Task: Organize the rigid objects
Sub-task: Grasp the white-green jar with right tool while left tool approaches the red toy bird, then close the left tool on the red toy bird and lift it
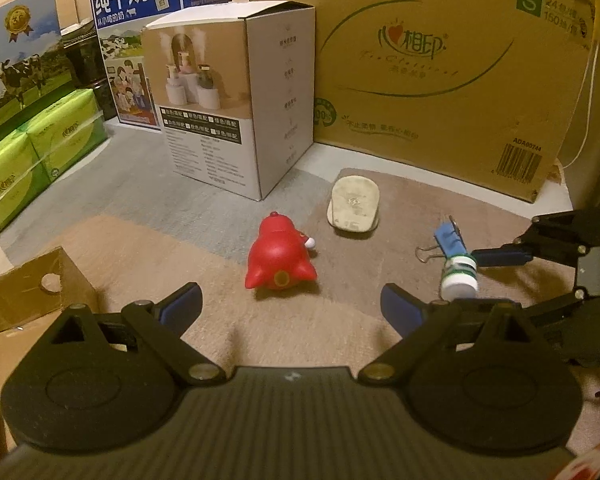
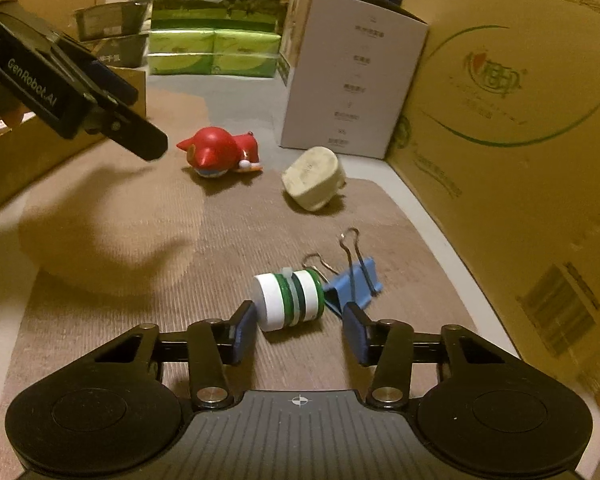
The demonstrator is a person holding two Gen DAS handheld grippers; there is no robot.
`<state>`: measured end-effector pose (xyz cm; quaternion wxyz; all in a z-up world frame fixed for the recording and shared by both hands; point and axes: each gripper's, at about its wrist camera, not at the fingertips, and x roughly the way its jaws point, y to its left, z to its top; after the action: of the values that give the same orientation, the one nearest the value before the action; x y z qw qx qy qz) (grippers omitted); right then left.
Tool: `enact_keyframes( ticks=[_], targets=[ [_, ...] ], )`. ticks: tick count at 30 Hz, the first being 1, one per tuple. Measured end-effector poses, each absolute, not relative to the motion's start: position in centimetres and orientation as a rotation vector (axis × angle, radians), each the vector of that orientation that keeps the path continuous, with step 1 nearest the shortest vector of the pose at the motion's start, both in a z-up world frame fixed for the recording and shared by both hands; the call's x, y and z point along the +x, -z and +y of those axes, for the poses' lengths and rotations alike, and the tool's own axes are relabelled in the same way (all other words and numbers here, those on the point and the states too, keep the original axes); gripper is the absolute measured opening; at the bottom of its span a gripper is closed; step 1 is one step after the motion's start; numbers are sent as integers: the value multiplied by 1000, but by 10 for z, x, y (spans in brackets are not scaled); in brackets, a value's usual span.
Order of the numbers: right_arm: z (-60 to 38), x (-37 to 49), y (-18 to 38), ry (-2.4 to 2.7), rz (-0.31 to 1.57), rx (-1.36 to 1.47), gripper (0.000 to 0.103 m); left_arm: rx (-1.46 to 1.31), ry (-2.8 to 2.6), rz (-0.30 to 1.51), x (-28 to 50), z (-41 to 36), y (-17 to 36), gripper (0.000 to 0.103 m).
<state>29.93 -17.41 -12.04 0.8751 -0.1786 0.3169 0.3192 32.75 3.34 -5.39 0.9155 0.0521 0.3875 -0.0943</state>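
My right gripper (image 2: 299, 334) is spread around the white-and-green striped plastic roll (image 2: 290, 300), which lies on the beige mat (image 2: 140, 240) touching a blue binder clip (image 2: 356, 284). My left gripper (image 1: 290, 306) hangs spread above the red plastic toy figure (image 1: 278, 256).

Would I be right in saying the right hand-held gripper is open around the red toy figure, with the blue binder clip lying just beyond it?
Not quite: the right hand-held gripper is open around the white-and-green spool, not the red toy figure. The right wrist view shows this. The blue binder clip does lie just beyond it.
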Motion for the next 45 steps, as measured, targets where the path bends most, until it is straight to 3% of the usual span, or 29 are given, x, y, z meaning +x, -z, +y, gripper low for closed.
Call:
enact_keyframes(
  ticks=[5,31,43,45],
  targets=[
    [-172,307,117,-698,677,-312,34,108,200,799,332,33,57,95],
    [-150,307,114,-529,688,-77,32,90,220,811,353,39,64,92],
    [-157,300,104,-474,617,-53,32,74,253,854,392,33,78,67],
    [-157,300,105,-476,620,-49,32,75,257,864,398,34,79,57]
  ],
)
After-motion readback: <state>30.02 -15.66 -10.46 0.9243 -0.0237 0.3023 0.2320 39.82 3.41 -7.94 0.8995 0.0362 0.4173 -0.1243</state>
